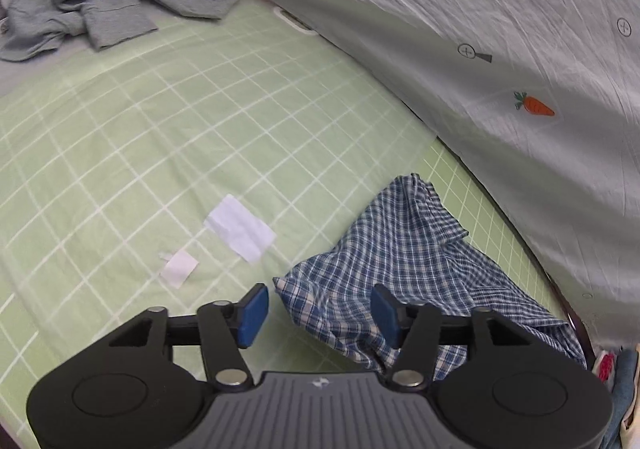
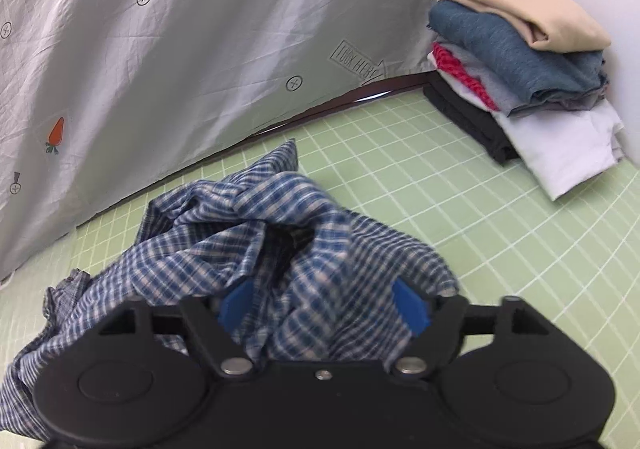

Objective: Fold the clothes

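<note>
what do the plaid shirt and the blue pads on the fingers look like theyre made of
Plaid shirt: thin woven fabric, probably cotton, matte; it crumples into soft sharp-edged folds and the check looks woven in.
Blue pads: look like rubber or soft plastic, smooth and matte, with no glare; which of the two is unclear.
Both sit against black fingers that look like hard plastic.

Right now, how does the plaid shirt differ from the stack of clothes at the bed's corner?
The plaid shirt lies crumpled and unfolded; the stack is folded and piled. The shirt is one blue-and-white checked garment; the stack holds several, mostly plain: beige, blue, red, white, black. The shirt lies between the right tool's open fingers; the stack lies beyond it. Both rest on the green sheet.
</note>
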`<action>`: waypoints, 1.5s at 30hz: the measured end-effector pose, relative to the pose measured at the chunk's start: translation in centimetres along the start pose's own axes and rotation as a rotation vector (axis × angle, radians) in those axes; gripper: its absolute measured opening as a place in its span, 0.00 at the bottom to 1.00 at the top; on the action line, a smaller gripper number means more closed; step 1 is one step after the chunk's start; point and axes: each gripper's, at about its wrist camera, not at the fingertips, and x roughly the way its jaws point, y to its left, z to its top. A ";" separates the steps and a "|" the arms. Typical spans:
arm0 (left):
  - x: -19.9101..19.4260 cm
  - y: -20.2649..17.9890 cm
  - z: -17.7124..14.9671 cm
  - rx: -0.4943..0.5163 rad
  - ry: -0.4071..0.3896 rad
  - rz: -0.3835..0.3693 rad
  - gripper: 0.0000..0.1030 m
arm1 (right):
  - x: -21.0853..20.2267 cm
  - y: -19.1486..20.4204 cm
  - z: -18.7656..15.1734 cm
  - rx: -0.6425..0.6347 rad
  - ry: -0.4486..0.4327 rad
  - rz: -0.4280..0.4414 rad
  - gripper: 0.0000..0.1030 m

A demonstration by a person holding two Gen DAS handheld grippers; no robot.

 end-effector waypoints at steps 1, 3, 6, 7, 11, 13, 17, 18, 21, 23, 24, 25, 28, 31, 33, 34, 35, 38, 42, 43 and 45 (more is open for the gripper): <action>-0.4 0.1 -0.3 -0.006 -0.004 0.004 0.61 | -0.2 -0.3 0.0 -0.010 -0.001 -0.003 0.89; -1.1 0.1 -1.4 -0.014 -0.001 0.013 0.64 | -0.2 -1.1 0.0 -0.021 0.004 0.006 0.97; -1.7 0.0 -3.4 -0.015 0.026 0.007 0.69 | -0.2 -2.2 0.0 -0.037 0.012 0.018 0.97; -1.7 -0.2 -4.2 -0.007 0.039 -0.003 0.69 | -0.2 -2.5 0.0 -0.042 0.015 0.023 0.96; -0.6 -1.6 -7.2 0.035 0.113 -0.037 0.70 | -0.2 -4.0 0.0 -0.064 0.025 0.039 0.90; 0.7 -2.9 -8.7 0.039 0.152 -0.054 0.70 | -0.2 -4.7 0.0 -0.075 0.031 0.048 0.84; 3.2 -5.0 -10.7 0.004 0.200 -0.081 0.70 | 0.0 -6.2 0.1 -0.099 0.043 0.063 0.83; 3.8 -5.5 -11.1 -0.007 0.209 -0.087 0.70 | 0.6 -6.6 0.3 -0.109 0.049 0.066 0.83; 5.6 -6.9 -12.4 -0.043 0.237 -0.105 0.70 | 2.2 -8.0 0.9 -0.139 0.067 0.072 0.83; 6.8 -7.9 -13.3 -0.066 0.256 -0.116 0.70 | 3.5 -8.8 1.5 -0.149 0.082 0.089 0.79; 7.4 -8.4 -13.7 -0.078 0.265 -0.122 0.69 | 3.9 -9.0 2.0 -0.141 0.080 0.114 0.77; 8.0 -8.9 -14.1 -0.090 0.275 -0.128 0.69 | 4.2 -9.2 2.6 -0.129 0.074 0.146 0.76; 9.3 -10.0 -15.0 -0.118 0.281 -0.137 0.68 | 4.7 -8.6 4.4 -0.110 0.034 0.254 0.75; 9.5 -10.4 -14.9 -0.115 0.269 -0.120 0.64 | 5.2 -7.0 5.7 -0.100 0.012 0.364 0.75; 9.5 -10.6 -14.9 -0.109 0.263 -0.109 0.56 | 5.9 -5.7 5.9 -0.114 0.019 0.418 0.75; 9.6 -10.7 -14.8 -0.103 0.261 -0.104 0.53 | 6.3 -5.0 6.0 -0.133 0.021 0.438 0.75; 9.6 -10.7 -14.8 -0.107 0.262 -0.097 0.47 | 6.6 -4.3 6.1 -0.160 0.021 0.455 0.75; 10.0 -10.4 -14.5 -0.120 0.278 -0.079 0.28 | 7.8 -1.7 6.4 -0.272 0.041 0.476 0.75; 9.9 -10.1 -14.1 -0.115 0.271 -0.086 0.07 | 10.4 1.1 6.4 -0.420 0.081 0.415 0.30; 9.4 -10.2 -13.7 -0.089 0.246 -0.078 0.06 | 10.9 1.2 6.6 -0.422 0.082 0.404 0.07; 8.2 -10.2 -12.8 -0.037 0.195 -0.062 0.05 | 10.6 0.0 8.0 -0.363 0.012 0.387 0.07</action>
